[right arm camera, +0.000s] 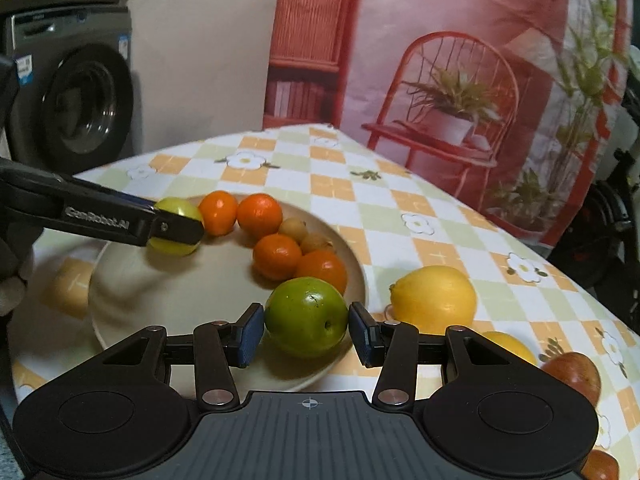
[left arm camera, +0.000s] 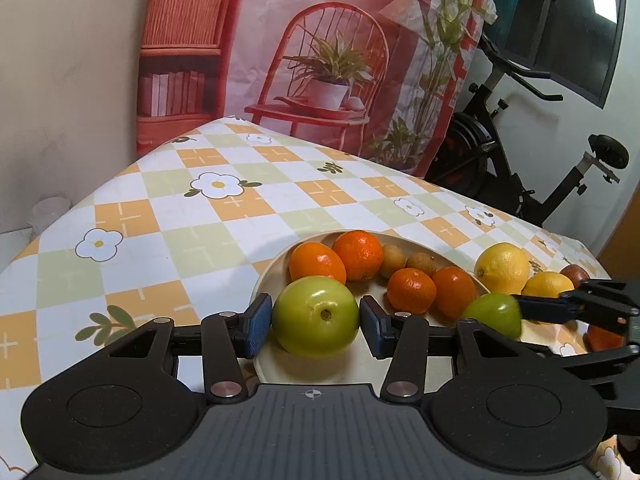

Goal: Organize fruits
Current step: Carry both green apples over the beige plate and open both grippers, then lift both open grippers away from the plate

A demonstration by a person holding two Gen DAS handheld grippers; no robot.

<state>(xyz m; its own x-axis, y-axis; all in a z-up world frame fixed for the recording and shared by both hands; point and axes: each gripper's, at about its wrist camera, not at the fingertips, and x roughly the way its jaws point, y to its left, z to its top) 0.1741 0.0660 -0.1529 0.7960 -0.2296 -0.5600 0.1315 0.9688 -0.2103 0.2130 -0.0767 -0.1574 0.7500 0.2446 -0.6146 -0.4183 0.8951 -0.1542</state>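
A beige plate (left arm camera: pixel 272 268) (right arm camera: pixel 132 300) on the checked tablecloth holds several oranges (left arm camera: pixel 358 254) (right arm camera: pixel 260 216) and two small brown fruits (left arm camera: pixel 394 260). My left gripper (left arm camera: pixel 316 324) has its blue pads against a green apple (left arm camera: pixel 316 316) at the plate's near-left rim; it shows in the right wrist view (right arm camera: pixel 176 226) too. My right gripper (right arm camera: pixel 306 330) has its pads at the sides of a second green apple (right arm camera: pixel 306 316) (left arm camera: pixel 496 314) at the plate's right rim. Two lemons (right arm camera: pixel 434 300) (left arm camera: pixel 502 268) lie on the cloth to the right of the plate.
A red apple (right arm camera: pixel 574 374) and another orange-red fruit (right arm camera: pixel 600 466) lie at the table's right edge. A washing machine (right arm camera: pixel 72 92) stands at the left, an exercise bike (left arm camera: pixel 520 160) at the right. A printed backdrop (left arm camera: pixel 320 48) hangs behind the table.
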